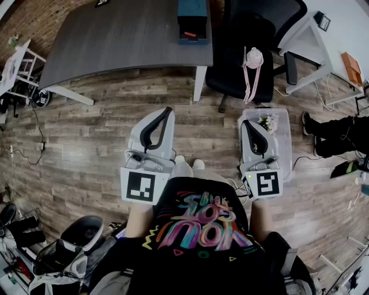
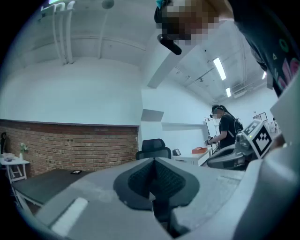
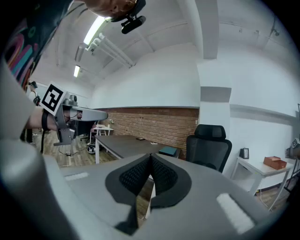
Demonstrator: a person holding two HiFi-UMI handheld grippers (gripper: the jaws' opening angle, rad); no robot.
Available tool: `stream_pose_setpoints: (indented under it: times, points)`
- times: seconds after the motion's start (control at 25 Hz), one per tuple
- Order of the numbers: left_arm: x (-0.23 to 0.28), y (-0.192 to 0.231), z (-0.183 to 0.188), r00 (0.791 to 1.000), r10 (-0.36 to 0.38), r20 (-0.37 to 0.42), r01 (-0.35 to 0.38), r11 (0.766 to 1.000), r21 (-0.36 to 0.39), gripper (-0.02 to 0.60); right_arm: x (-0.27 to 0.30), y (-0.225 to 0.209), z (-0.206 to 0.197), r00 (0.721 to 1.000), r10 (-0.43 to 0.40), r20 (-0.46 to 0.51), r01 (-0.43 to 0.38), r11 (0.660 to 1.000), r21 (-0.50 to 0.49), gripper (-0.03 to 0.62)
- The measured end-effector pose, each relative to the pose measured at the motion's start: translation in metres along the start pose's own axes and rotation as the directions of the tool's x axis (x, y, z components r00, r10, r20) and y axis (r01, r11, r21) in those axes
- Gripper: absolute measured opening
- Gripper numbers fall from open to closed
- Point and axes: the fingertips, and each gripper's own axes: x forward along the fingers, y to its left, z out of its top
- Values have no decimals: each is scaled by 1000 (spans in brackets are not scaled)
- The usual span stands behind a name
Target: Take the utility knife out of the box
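Note:
A teal box stands on the far edge of the dark grey desk; its front is open and something orange lies inside, too small to identify. The right gripper view shows the same box far ahead on the desk. My left gripper and right gripper are held level in front of my body, over the wooden floor and well short of the desk. Both are shut with nothing between the pads, as the left gripper and right gripper views show.
A black office chair with a pink item draped on it stands right of the desk. A clear plastic bin lies on the floor below my right gripper. A white table is at the right; another person stands there. Gear is piled at bottom left.

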Motion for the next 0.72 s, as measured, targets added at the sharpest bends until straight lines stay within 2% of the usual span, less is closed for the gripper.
stream_pose_setpoints:
  times: [0.16,0.32,0.72]
  points:
    - [-3,-6,-1,1000,16,-4,-16,1000,8,0,-5,-2,-1,1000,22,2,-22,1000,-20,-2]
    - [-12,-4,0,998,61,9,-61,998,2,0,-5,-2,2,999,40,26,-40,999,-28,-2]
    - [-25,0,-8,991,133,-15,-133,991,1,0,1,7,-10,994,109,19,-109,994,-3,0]
